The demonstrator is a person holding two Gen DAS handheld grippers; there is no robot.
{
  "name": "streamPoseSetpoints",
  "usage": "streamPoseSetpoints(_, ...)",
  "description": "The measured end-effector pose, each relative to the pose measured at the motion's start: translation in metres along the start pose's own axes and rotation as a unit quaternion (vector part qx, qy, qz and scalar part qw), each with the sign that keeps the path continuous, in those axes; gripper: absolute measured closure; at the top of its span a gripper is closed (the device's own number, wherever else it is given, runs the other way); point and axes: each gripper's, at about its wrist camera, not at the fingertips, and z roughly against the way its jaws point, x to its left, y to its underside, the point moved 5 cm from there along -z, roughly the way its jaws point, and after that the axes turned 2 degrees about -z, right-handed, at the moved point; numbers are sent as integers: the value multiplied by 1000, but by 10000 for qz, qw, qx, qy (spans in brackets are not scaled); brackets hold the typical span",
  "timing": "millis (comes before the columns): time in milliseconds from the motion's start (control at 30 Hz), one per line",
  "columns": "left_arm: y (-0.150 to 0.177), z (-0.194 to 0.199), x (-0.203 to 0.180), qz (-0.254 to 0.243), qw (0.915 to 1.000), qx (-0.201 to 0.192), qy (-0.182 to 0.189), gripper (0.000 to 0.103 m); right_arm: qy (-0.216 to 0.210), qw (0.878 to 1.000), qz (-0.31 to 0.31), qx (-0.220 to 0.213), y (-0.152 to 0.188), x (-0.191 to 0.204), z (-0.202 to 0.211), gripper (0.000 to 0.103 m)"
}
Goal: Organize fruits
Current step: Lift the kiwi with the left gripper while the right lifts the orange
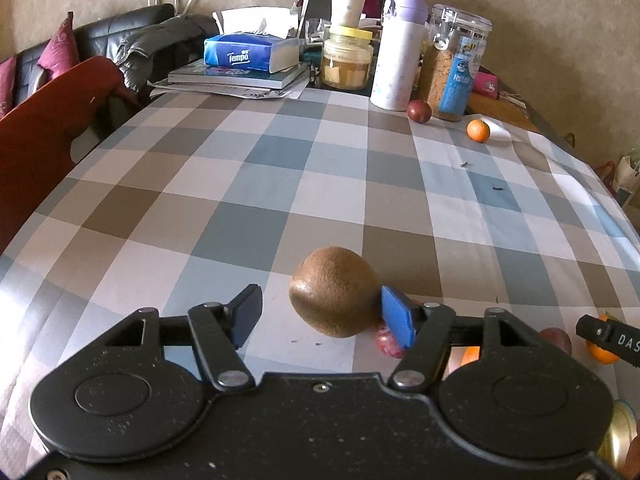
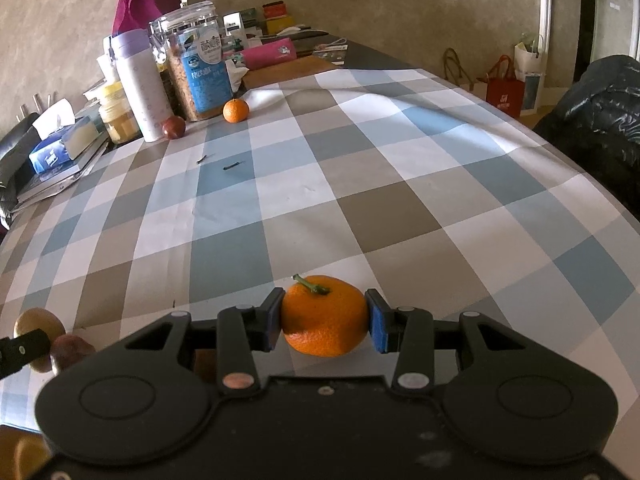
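A fuzzy brown oval kiwi (image 1: 335,291) lies on the blue, brown and white checked tablecloth (image 1: 280,184) between the blue-padded fingers of the left gripper (image 1: 322,312). The jaws stand spread: the right pad touches the kiwi's side, while the left pad stands clear of it with cloth showing in the gap. Just behind the kiwi, partly hidden by the right finger, sits a small reddish round fruit (image 1: 387,342); another dark red one (image 1: 557,339) and an orange fruit (image 1: 600,350) show further right of the kiwi, by the black tip of the other tool.

In the right wrist view, the right gripper (image 2: 324,320) pinches a bright orange mandarin with a green stem (image 2: 324,316), both blue pads pressed against its sides; whether it rests on the cloth or hangs just above cannot be told.

Far beyond the kiwi, at the cluttered end of the table, a second small orange mandarin (image 1: 478,131) and a dark red round fruit (image 1: 419,111) lie apart from each other, near a clear lidded jar with a blue label (image 1: 456,64). The red fruit sits just beside a white flask with a lilac lid (image 1: 400,52). Left of the flask stand a yellow-lidded glass jar (image 1: 347,58) and a blue tissue pack (image 1: 250,54) on stacked books.
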Motion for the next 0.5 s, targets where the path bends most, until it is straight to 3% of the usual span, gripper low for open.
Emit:
streamPoseSetpoints(300, -7, -9, 3, 196, 9996, 136, 132, 36, 63, 9999, 133, -61, 2, 3, 1, 59)
streamPoseSetpoints(367, -6, -10, 4, 262, 9992, 147, 252, 43, 74, 9998, 182, -80, 2, 5, 1, 59)
streamPoseSetpoints(500, -6, -9, 3, 273, 9991, 120, 293, 45, 91, 9996, 228, -118, 2, 6, 2, 59)
